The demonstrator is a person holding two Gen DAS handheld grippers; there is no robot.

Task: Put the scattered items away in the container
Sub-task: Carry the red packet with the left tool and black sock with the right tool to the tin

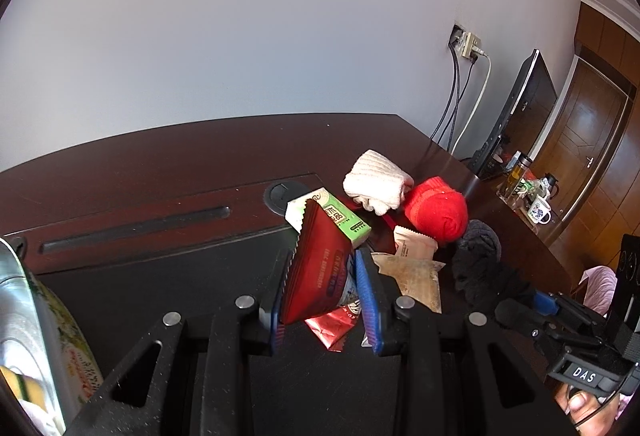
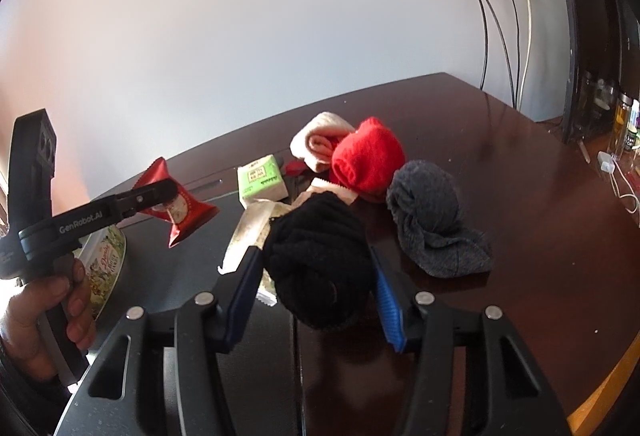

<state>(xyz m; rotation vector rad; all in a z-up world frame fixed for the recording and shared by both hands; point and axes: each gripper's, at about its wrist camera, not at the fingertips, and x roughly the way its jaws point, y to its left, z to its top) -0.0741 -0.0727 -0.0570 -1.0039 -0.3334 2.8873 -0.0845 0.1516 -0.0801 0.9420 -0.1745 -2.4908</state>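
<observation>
Socks and snack packs lie on the dark desk (image 2: 500,155). The left gripper (image 1: 324,300) squeezes a red snack packet (image 1: 316,276) tight, up off the desk. The right gripper (image 2: 316,288) hugs a black sock ball (image 2: 320,256). A red sock ball (image 2: 368,155), a grey sock (image 2: 436,220) and a green box (image 2: 262,175) wait near. The round tin (image 2: 106,268) sits at the left, by the person's hand (image 2: 48,316).

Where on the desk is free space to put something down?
Bare desk lies right of the grey sock, and behind the slot toward the wall. Around the red sock and green box it is crowded.
</observation>
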